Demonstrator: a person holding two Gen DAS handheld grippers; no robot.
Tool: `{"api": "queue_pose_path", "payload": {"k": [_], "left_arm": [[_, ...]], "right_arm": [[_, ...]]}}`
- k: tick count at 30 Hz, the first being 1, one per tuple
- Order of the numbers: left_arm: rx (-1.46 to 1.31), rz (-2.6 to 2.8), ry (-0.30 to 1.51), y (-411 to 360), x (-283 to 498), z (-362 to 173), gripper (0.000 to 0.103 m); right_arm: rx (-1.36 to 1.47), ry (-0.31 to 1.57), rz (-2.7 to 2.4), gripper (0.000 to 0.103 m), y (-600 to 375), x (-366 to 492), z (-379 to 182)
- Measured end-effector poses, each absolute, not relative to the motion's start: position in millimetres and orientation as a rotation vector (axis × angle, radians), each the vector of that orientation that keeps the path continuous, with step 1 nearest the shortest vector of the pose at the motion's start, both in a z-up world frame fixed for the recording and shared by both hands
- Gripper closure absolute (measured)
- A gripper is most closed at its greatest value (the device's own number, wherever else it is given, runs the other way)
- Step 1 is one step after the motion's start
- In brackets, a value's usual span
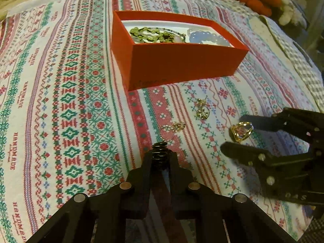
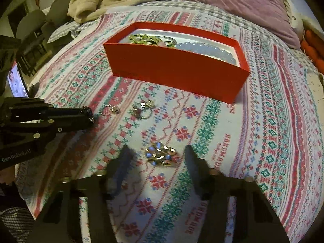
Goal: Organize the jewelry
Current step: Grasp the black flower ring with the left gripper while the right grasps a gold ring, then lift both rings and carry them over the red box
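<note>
a: which step?
b: pickup. my left gripper (image 1: 160,148) is pinched on a black coil (image 1: 159,151); my right gripper (image 2: 159,158), fingers apart, straddles the brooch (image 2: 161,157) on the cloth (image 2: 263,121), below the box (image 2: 178,75).
a: its axis?
b: slanted across the gap. next, close and lift.

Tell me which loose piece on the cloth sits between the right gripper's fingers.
The gold-and-blue piece, untouched between the right gripper fingers. The two other pieces lie nearer the box.
</note>
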State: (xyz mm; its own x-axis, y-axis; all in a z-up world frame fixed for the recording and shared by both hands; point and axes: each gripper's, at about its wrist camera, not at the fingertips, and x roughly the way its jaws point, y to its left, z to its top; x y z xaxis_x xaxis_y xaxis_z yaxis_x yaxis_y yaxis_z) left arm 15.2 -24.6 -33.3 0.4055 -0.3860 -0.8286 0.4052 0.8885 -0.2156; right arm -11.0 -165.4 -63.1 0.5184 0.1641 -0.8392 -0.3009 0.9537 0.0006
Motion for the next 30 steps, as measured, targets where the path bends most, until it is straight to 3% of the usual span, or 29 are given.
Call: {"api": "queue_pose_path", "payload": {"k": [3, 30], "left_arm": [[0.022, -0.5, 1.038, -23, 14, -33, 0.093], [0.007, -0.496, 0.996, -29, 22, -3, 0.093]], "right_arm": [[-0.137, 0.996, 0.298, 0.077, -162, -9, -62], [-0.099, 0.984, 0.27, 0.077, -164, -6, -33]]}}
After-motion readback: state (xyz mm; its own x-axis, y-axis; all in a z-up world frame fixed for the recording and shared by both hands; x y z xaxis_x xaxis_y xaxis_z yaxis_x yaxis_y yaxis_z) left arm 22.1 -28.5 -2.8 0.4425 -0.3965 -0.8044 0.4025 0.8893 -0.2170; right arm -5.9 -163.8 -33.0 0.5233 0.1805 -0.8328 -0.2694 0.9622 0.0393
